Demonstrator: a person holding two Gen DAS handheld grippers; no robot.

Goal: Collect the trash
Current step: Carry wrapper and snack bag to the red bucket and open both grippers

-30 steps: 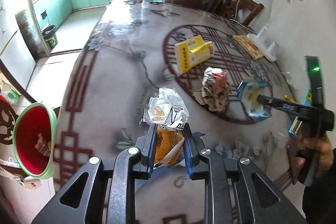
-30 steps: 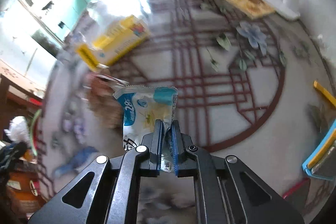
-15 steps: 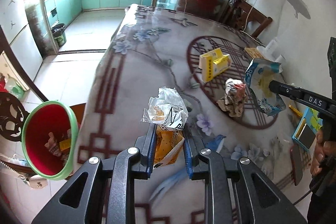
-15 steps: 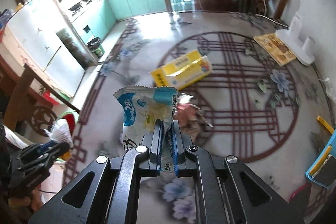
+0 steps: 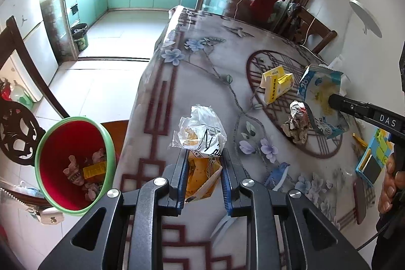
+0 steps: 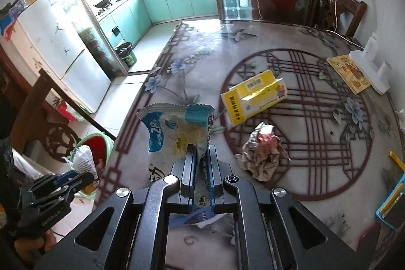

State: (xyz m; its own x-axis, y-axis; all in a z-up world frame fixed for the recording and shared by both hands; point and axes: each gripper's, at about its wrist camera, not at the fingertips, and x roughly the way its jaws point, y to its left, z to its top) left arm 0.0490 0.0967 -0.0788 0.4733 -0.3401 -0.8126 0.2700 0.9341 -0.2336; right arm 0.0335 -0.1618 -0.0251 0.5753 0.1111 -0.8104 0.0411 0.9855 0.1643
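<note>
Trash: four pieces are seen, two gripped and carried, two lying on the table; more already sits in the bin.
Bin [image 5: 76, 163]: red inside, green rim, on the floor just off the table's left edge; wrappers are seen at its bottom.
Left gripper [image 5: 202, 184]: clenched on a crumpled white and orange wrapper [image 5: 200, 136], held above the table's left edge, near the bin but not over it.
Table [image 5: 177, 82]: flowered cloth with a round lattice pattern at the middle.
Yellow box [image 6: 253, 95]: lying open on the lattice, untouched.
Paper ball [image 6: 263, 153]: crumpled, lying just in front of the yellow box, untouched.
Right gripper [image 6: 201, 168]: shut tight on a blue and white snack bag [image 6: 177, 130], held above the table, well apart from the bin.
Step in hand: judged as carrying, both loads bound for the bin.
Next move: the left load is to be brought over the bin's mouth and let go there; the right load is to follow across the table.
Left to do: the yellow box and paper ball are to be fetched afterwards.
</note>
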